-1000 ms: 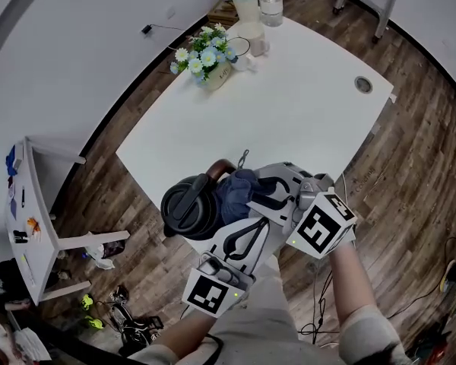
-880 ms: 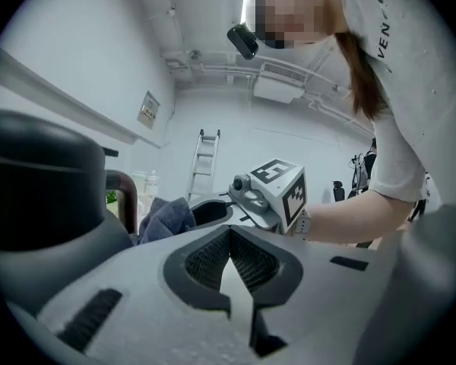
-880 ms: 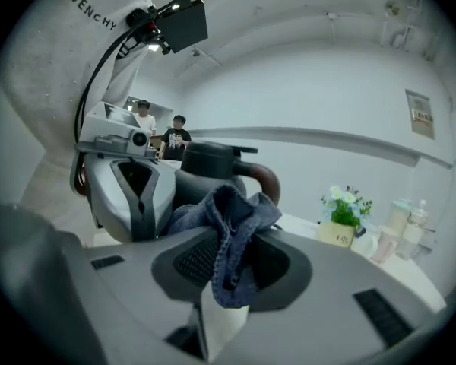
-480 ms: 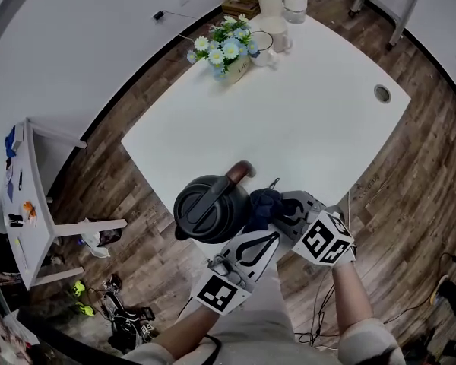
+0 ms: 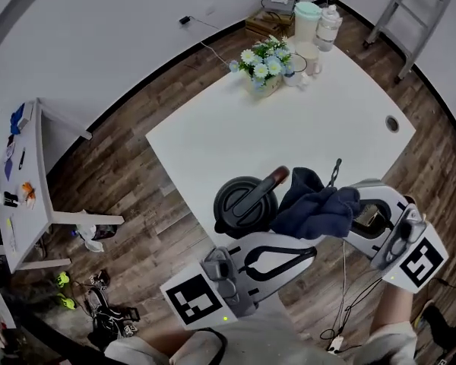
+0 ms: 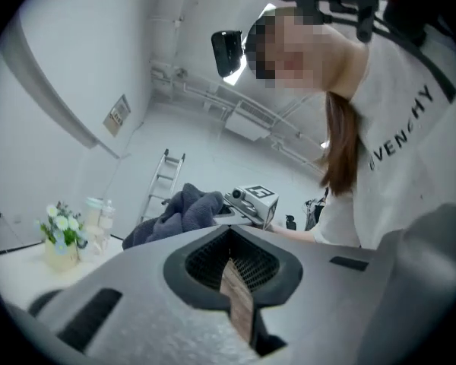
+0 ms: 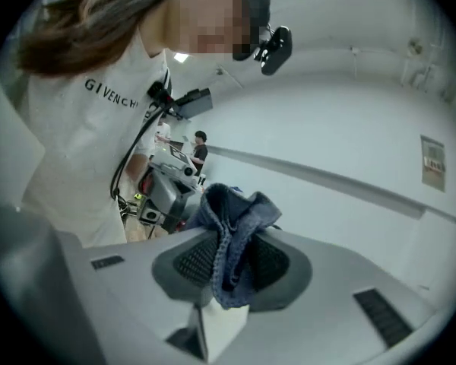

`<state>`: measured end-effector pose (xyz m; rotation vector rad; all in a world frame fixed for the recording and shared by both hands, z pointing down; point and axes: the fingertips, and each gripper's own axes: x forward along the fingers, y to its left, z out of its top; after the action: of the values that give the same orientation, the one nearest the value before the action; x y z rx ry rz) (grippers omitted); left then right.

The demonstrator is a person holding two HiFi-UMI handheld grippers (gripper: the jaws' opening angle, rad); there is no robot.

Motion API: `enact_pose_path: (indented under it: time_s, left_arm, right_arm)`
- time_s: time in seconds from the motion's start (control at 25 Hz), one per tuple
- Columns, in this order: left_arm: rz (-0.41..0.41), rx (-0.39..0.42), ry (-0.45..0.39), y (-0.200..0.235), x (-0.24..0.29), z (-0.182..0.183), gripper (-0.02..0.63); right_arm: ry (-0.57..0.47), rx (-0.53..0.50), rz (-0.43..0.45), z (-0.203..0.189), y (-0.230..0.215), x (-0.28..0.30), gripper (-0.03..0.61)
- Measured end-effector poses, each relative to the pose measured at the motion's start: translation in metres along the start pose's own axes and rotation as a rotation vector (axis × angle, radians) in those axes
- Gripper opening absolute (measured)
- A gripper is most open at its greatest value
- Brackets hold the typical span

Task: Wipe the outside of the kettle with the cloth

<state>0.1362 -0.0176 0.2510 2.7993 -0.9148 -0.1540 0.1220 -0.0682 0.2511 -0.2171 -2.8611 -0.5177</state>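
1. The kettle (image 5: 239, 204), black with a dark handle (image 5: 260, 192) that ends in a brown tip, stands at the near left edge of the white table (image 5: 289, 120), close to the corner nearest the person.
2. The right gripper (image 5: 353, 215) reaches in from the right with its jaws clamped on the dark blue cloth (image 5: 311, 211).
3. In the right gripper view, a bunched fold of the cloth (image 7: 235, 211) is pinched between the jaws of this gripper (image 7: 232, 257) and sticks out past their tips.
4. From above, the cloth hangs at the kettle's right side, just beside the brown handle tip. Whether it actually touches the kettle's wall cannot be told.
5. The left gripper (image 5: 308, 251) lies just beyond the near edge of the tabletop, beside the kettle and below the cloth, pointing to the right.
6. In the left gripper view, the jaws of this gripper (image 6: 228, 238) are drawn together at the tips and hold nothing. Only a thin brown sliver shows in the seam between them. The cloth (image 6: 175, 211) appears ahead of it.
7. At the far corner of the tabletop stand a pot of flowers (image 5: 266, 61), a pale jug (image 5: 306, 21) and a clear bottle (image 5: 327, 25).
8. A ladder (image 5: 418, 10) stands on the wooden floor beyond the table.
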Motion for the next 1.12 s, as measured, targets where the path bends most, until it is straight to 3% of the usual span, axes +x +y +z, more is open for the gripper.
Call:
enact_pose_path:
  time_s: [0.08, 0.16, 0.24, 0.36, 0.48, 0.6, 0.68, 0.76, 0.92, 1.12]
  left_arm:
    - [0.046, -0.005, -0.11, 0.025, -0.026, 0.046, 0.008]
    - [0.081, 0.081, -0.194, 0.05, -0.055, 0.085, 0.008]
    - [0.137, 0.188, -0.225, 0.073, -0.08, 0.106, 0.008]
    - [0.248, 0.287, -0.165, 0.11, -0.117, 0.103, 0.008]
    - [0.357, 0.318, -0.108, 0.148, -0.147, 0.08, 0.008]
    - [0.587, 0.336, -0.016, 0.186, -0.178, 0.04, 0.008]
    - [0.735, 0.28, 0.005, 0.208, -0.197, 0.014, 0.008]
    - [0.797, 0.159, -0.016, 0.222, -0.206, -0.011, 0.008]
    - [0.788, 0.087, 0.015, 0.232, -0.2, -0.049, 0.008]
    - [0.833, 0.019, 0.074, 0.234, -0.204, -0.097, 0.008]
  right_arm:
    - [-0.07, -0.1, 0.039, 0.045, -0.015, 0.024, 0.084]
    - [-0.107, -0.164, 0.073, 0.078, -0.028, 0.054, 0.084]
    - [-0.11, -0.205, 0.133, 0.096, -0.039, 0.082, 0.084]
    - [-0.064, -0.215, 0.303, 0.094, -0.044, 0.128, 0.084]
    - [0.026, -0.192, 0.512, 0.071, -0.041, 0.179, 0.085]
    - [0.106, -0.133, 0.721, 0.042, -0.038, 0.215, 0.084]
    - [0.174, -0.062, 0.845, 0.021, -0.036, 0.228, 0.084]
    - [0.256, 0.019, 0.99, 0.004, -0.026, 0.232, 0.084]
    - [0.389, 0.088, 1.254, -0.026, 0.002, 0.245, 0.084]
    - [0.586, 0.176, 1.489, -0.064, 0.043, 0.26, 0.084]
